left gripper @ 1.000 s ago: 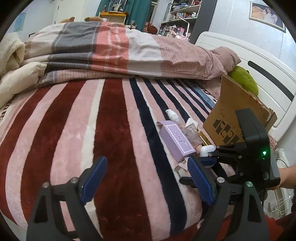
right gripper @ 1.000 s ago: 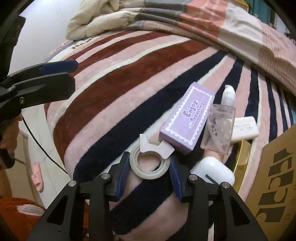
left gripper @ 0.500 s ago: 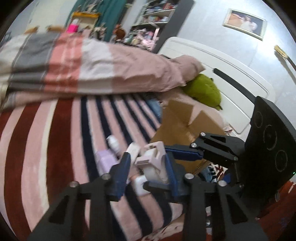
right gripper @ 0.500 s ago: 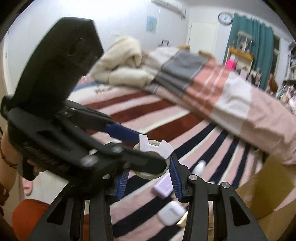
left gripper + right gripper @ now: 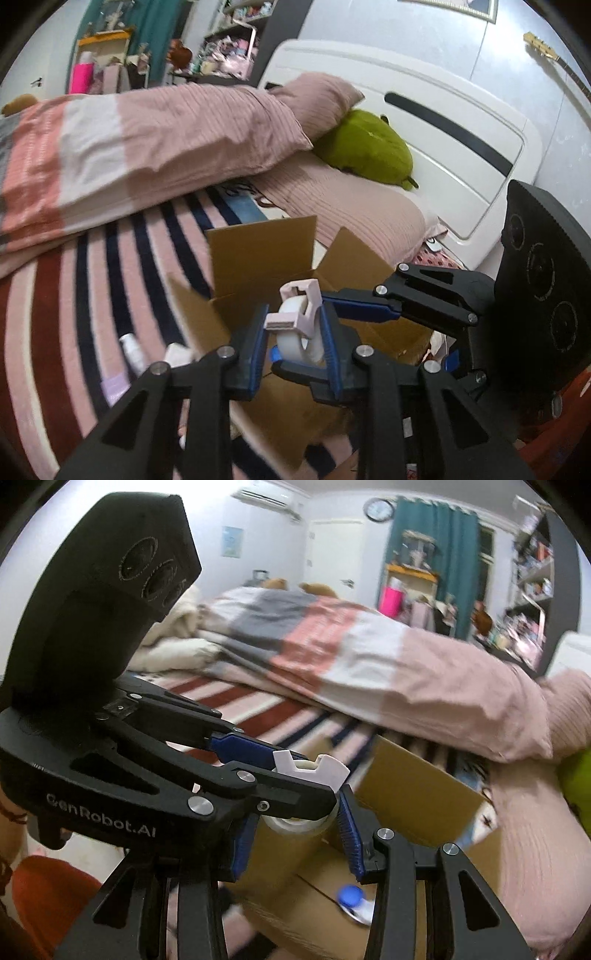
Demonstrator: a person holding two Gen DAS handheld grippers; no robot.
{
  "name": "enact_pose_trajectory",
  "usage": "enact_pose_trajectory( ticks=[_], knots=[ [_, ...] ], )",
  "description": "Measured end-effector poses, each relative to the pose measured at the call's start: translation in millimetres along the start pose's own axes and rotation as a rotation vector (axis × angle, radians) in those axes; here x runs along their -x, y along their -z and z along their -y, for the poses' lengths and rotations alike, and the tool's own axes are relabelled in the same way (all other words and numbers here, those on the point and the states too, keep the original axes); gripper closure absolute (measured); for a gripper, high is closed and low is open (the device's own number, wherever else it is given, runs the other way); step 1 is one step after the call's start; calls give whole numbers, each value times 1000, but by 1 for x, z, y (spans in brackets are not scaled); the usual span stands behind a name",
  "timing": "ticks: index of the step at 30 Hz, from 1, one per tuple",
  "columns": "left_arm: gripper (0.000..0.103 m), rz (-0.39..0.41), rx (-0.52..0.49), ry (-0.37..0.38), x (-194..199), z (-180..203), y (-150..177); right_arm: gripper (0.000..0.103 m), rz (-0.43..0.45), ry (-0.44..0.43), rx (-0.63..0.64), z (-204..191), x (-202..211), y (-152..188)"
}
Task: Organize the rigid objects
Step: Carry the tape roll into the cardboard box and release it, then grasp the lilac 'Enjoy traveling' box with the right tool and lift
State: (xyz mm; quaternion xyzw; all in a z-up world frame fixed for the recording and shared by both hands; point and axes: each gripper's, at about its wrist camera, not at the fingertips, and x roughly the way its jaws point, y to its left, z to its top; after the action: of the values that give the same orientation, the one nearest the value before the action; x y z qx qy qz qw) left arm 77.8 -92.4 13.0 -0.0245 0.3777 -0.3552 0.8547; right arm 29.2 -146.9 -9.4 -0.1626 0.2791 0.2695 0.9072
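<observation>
A clear tape roll in a pale pink dispenser (image 5: 297, 326) (image 5: 314, 771) is held in the air above an open cardboard box (image 5: 258, 254) (image 5: 410, 794) on the striped bed. Both grippers are on it. My left gripper (image 5: 293, 341) is shut on its flat sides. My right gripper (image 5: 295, 825) is shut on it from the other side, crossing the left one. In the box lies a small white item with a blue cap (image 5: 352, 895). Small white bottles (image 5: 131, 349) and a lilac box (image 5: 114, 386) lie on the blanket left of the box.
A folded striped duvet (image 5: 110, 147) and pink pillow (image 5: 317, 96) lie behind the box, with a green plush (image 5: 365, 147) against the white headboard (image 5: 443, 122). Shelves and teal curtains (image 5: 432, 554) stand at the far wall.
The right gripper lifted the tape dispenser from the blanket. The left gripper closed on it too. Both have carried it over the open cardboard box.
</observation>
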Motion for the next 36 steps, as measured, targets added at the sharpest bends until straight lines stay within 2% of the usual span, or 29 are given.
enact_pose_trajectory(
  ticks=[6,7,8,9,10,11,17,23,30,36],
  knots=[
    [76,-36,2,-8,-29,6,-10,66,-57,44,-59,33,-8,13],
    [66,-41,1,-31,-30,5,-10,66,-70,46,-75,37,-10,13],
    [52,-37,-3,-56,-28,4,-9,64,-80,46,-90,41,-9,16],
    [45,-21,2,-71,-24,1,-9,54,-94,44,-111,45,-11,17],
    [37,-11,9,-73,-22,-1,-9,50,-99,42,-127,47,-11,18],
    [36,-3,19,-72,-19,-4,-9,45,-99,37,-143,49,-11,20],
    [35,23,29,-96,1,-13,-5,45,-99,35,-142,46,-6,20],
    [34,123,82,-161,54,-34,17,45,-53,-12,-108,25,4,11],
    [31,201,173,-301,113,-82,74,45,15,-168,13,-49,8,-10],
    [31,232,232,-369,140,-121,132,45,-63,-280,86,-114,-30,-12]
  ],
)
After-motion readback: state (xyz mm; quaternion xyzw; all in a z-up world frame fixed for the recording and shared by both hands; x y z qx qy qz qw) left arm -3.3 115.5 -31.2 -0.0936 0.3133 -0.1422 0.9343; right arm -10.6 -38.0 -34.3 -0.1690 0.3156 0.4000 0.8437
